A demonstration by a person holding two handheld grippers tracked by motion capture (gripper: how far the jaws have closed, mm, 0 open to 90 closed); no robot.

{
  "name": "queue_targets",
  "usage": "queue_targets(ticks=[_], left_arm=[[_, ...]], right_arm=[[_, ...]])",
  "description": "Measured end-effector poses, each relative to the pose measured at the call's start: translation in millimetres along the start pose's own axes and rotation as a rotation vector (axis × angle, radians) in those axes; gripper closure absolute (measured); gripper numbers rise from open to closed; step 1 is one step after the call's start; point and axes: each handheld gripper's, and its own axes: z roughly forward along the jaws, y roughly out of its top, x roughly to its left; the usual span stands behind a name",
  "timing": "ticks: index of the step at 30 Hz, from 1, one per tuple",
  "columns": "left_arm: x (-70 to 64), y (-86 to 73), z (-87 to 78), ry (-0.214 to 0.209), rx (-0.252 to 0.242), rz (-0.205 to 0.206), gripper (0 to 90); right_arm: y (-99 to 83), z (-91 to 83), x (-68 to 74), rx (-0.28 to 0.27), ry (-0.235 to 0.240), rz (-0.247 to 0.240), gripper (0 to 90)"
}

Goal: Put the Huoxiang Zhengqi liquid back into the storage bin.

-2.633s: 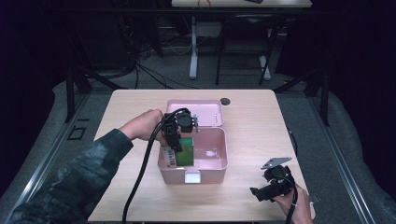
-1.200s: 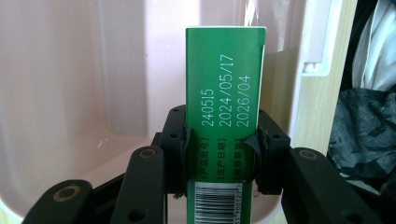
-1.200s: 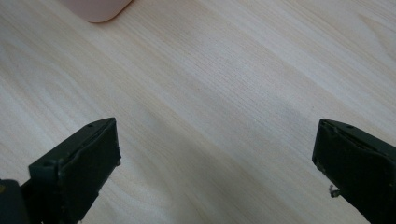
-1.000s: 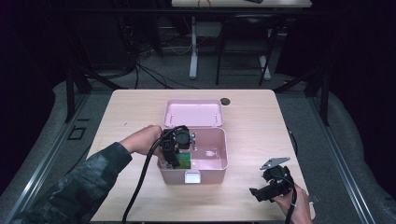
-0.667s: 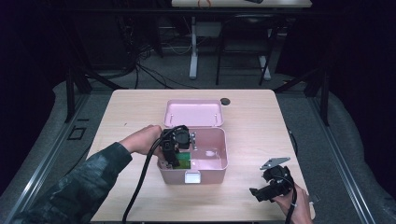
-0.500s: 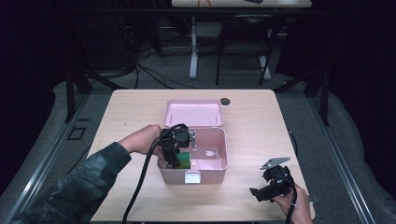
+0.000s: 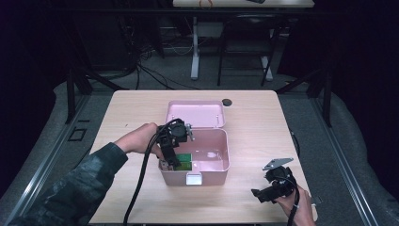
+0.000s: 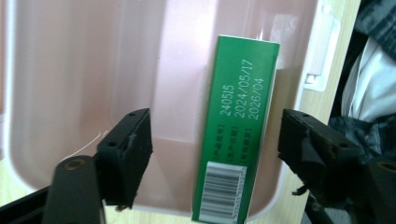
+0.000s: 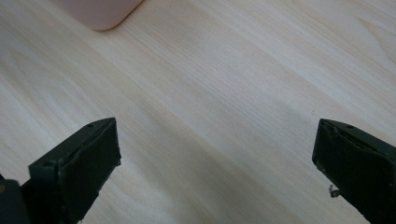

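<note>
The box (image 7: 207, 157), mid-frame in the high view, looks like smooth pink plastic with a soft sheen on its walls. The carton (image 8: 236, 130) inside seems glossy green card (white print, a barcode near the bottom edge). The counter (image 9: 224, 93) is pale matt wood grain. The left tongs (image 8: 215, 144) are matt black plastic, scuffed at the edges.

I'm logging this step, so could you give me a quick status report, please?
Left gripper open over pink box. Green carton inside, between the jaws, untouched. Right gripper open over bare table. Nothing in the way.
</note>
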Motion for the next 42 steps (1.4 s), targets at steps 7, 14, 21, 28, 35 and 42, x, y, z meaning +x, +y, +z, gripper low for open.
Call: queue_targets(ticks=[7,14,21,28,35,42], left_arm=[[5.6,-7.6,-14.1,0.019,-0.036,-0.058,15.5],[12.2,-18.1,-27.8,0.047,-0.07,-0.133,8.7],[22.7,-34.8,-37.2,0.076,-0.126,-0.258,2.3],[30.6,-53.7,-41.2,0.091,-0.195,-0.364,0.2],[37.5,-68.4,-35.7,0.122,-0.234,-0.453,0.2],[44.6,-77.2,-30.0,0.142,-0.272,-0.537,2.1]], right_arm=[[9.1,-1.5,-5.5,-0.014,0.009,0.02,0.4],[26.5,-0.5,-12.4,-0.025,0.021,0.023,0.0],[47.5,-1.1,-20.6,-0.049,0.034,0.038,0.0],[69.3,-6.1,-28.1,-0.081,0.051,0.042,0.0],[92.7,-8.2,-38.3,-0.11,0.073,0.049,0.0],[121.2,-8.6,-42.2,-0.14,0.089,0.044,0.0]])
